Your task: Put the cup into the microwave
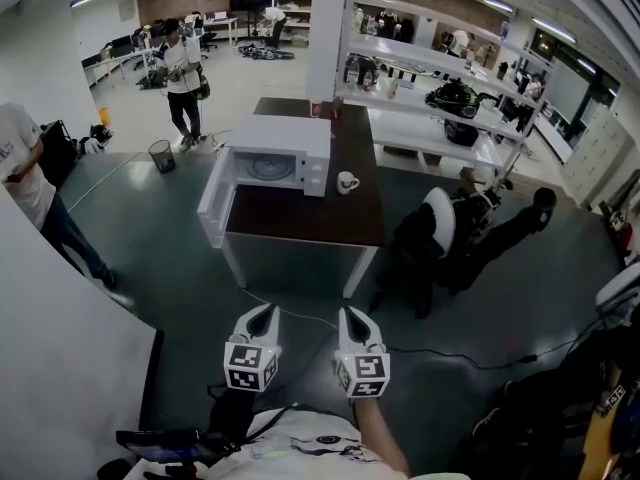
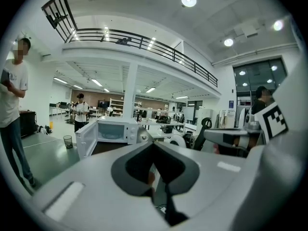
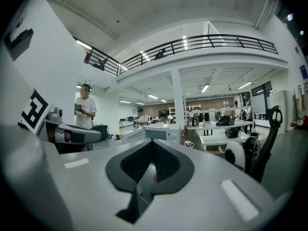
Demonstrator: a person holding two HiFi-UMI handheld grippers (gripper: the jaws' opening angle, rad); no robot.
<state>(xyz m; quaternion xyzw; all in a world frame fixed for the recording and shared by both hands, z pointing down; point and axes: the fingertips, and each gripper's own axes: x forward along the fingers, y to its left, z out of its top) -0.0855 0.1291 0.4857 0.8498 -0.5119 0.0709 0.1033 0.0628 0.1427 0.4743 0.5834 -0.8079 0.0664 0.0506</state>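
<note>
Cup (image 1: 346,181) well ahead on the table, in neither claw. Nearest, left gripper (image 1: 262,313) and right gripper (image 1: 352,315) side by side above the dark green floor (image 1: 180,268), both aimed toward the table, each with jaws pressed together on nothing. Just beyond, a thin cable (image 1: 440,353) lying across the floor. Farther on, table (image 1: 320,223) with dark brown top and white legs; on its left part, white microwave (image 1: 285,153), door (image 1: 213,206) swung wide open to the left. Just right of the microwave and not touching it, the white cup upright on the table top. Right of the table, a black-and-white piece of equipment (image 1: 437,223). Left of the table, a small bin (image 1: 161,155) and a person (image 1: 20,163) at the edge. Farthest, another person (image 1: 182,73) standing; white shelving (image 1: 440,68) at far right.
</note>
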